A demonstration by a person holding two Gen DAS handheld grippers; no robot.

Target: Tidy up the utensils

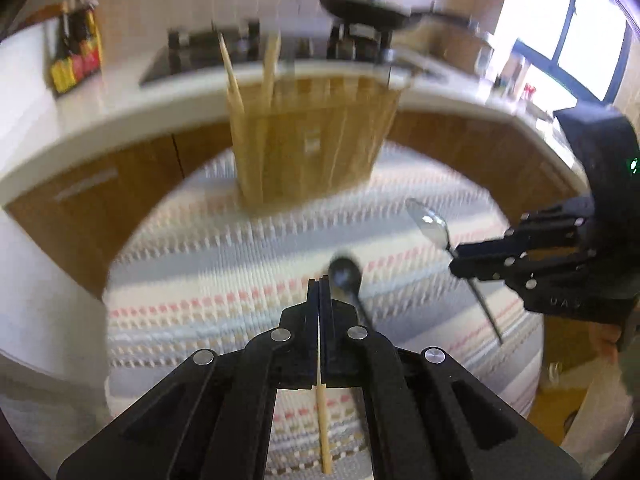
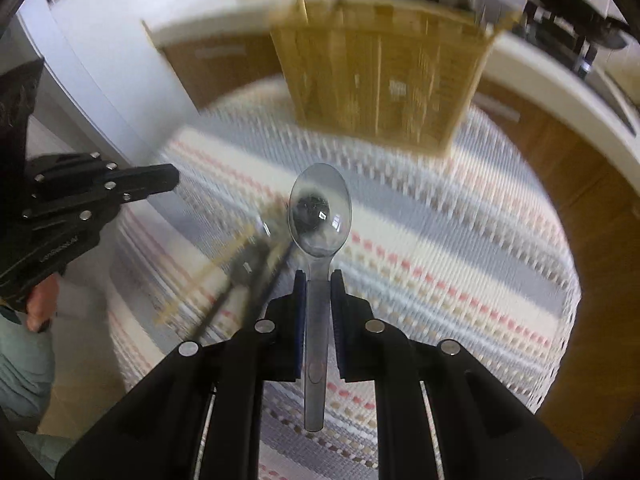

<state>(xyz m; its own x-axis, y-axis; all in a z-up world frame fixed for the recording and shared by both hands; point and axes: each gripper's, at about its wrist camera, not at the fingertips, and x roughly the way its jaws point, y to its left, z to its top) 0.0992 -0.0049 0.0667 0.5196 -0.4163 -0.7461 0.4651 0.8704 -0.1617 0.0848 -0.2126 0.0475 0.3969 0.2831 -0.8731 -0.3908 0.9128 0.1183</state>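
My left gripper (image 1: pixel 319 280) is shut on a wooden chopstick (image 1: pixel 323 428) and holds it above the striped cloth. My right gripper (image 2: pixel 318 276) is shut on a clear plastic spoon (image 2: pixel 320 210); the spoon also shows in the left wrist view (image 1: pixel 434 226), lifted above the cloth. A dark spoon (image 1: pixel 347 276) lies on the cloth under my left gripper. The wooden utensil holder (image 1: pixel 312 140) stands at the far side of the table with two chopsticks (image 1: pixel 270 68) upright in it; it also shows in the right wrist view (image 2: pixel 380 80).
A striped cloth (image 1: pixel 240 248) covers the round table. More utensils (image 2: pixel 248 268) lie blurred on the cloth's left side. A kitchen counter (image 1: pixel 120 100) with a stove and a black pan (image 1: pixel 368 10) runs behind. The frames are motion-blurred.
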